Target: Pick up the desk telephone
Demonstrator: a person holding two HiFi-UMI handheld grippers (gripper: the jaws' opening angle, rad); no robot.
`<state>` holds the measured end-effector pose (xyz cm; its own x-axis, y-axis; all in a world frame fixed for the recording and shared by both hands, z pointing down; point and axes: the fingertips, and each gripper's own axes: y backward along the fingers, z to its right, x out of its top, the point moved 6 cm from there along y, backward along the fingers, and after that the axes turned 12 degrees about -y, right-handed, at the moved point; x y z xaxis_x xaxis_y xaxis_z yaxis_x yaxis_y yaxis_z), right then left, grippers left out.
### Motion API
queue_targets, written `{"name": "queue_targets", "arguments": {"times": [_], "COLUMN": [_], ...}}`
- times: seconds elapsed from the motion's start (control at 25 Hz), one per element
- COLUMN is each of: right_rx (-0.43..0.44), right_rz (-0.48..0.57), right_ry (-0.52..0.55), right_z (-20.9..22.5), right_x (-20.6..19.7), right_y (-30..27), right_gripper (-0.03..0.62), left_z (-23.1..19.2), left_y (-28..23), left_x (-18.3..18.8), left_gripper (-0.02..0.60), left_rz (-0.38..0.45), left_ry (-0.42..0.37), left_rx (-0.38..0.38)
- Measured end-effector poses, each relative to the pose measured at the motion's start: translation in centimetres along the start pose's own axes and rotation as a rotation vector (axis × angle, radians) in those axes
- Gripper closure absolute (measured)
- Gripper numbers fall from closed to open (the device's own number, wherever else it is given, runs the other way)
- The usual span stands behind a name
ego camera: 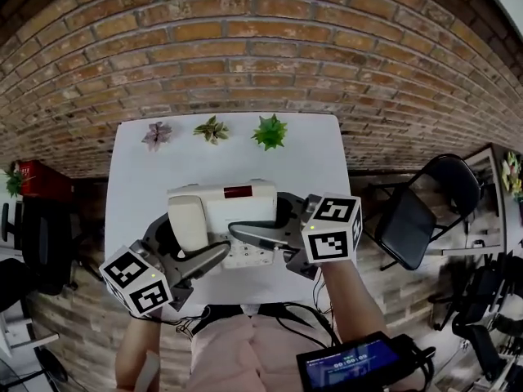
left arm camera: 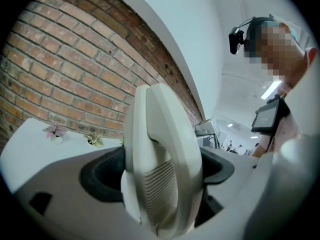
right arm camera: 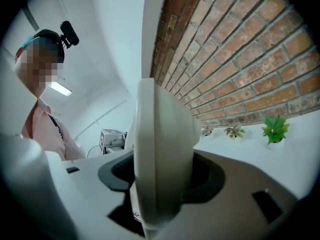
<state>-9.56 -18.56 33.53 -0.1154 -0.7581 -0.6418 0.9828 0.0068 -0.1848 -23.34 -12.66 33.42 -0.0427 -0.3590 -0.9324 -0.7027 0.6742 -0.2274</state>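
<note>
The desk telephone [ego camera: 225, 219] is cream-coloured, with its handset [ego camera: 188, 221] on the left and a dark red label on top. It hangs between both grippers over the white table [ego camera: 315, 158]. My left gripper [ego camera: 176, 247] is shut on the handset side, and my right gripper [ego camera: 282, 223] is shut on the opposite side. In the left gripper view the telephone's edge [left arm camera: 160, 149] stands upright between the dark pads of my left gripper [left arm camera: 160, 174]. The right gripper view shows its other edge [right arm camera: 160, 149] clamped in my right gripper [right arm camera: 162, 181].
Three small potted plants [ego camera: 158, 134] [ego camera: 212, 129] [ego camera: 270, 131] line the table's far edge below a brick wall [ego camera: 261, 39]. A black chair [ego camera: 425, 211] stands to the right of the table. A device with a lit screen [ego camera: 351, 364] sits at the person's waist.
</note>
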Motion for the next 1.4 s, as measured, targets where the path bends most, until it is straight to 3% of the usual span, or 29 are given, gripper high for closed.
{"name": "queue_targets", "arguments": {"times": [0.44,0.88,1.4], "right_rx": [0.031,0.036,0.042], "right_rz": [0.033,0.033,0.028], "right_ry": [0.072,0.1,0.133], "right_z": [-6.0,-7.8,-8.3], "right_x": [1.7,0.6,0.2], "right_y": [4.1,7.5,9.0], "right_gripper": [0.347,0.347,0.349], "left_z": [5.6,9.7,11.3], "left_y": [1.2,0.4,0.0], "left_x": [4.8,5.0,5.1], "left_gripper": [0.132,0.133,0.133], "left_rz": [0.049,0.059,0.062], "left_ry": [-0.056,-0.063,-0.088], "left_rx": [0.03,0.05,0.068]}}
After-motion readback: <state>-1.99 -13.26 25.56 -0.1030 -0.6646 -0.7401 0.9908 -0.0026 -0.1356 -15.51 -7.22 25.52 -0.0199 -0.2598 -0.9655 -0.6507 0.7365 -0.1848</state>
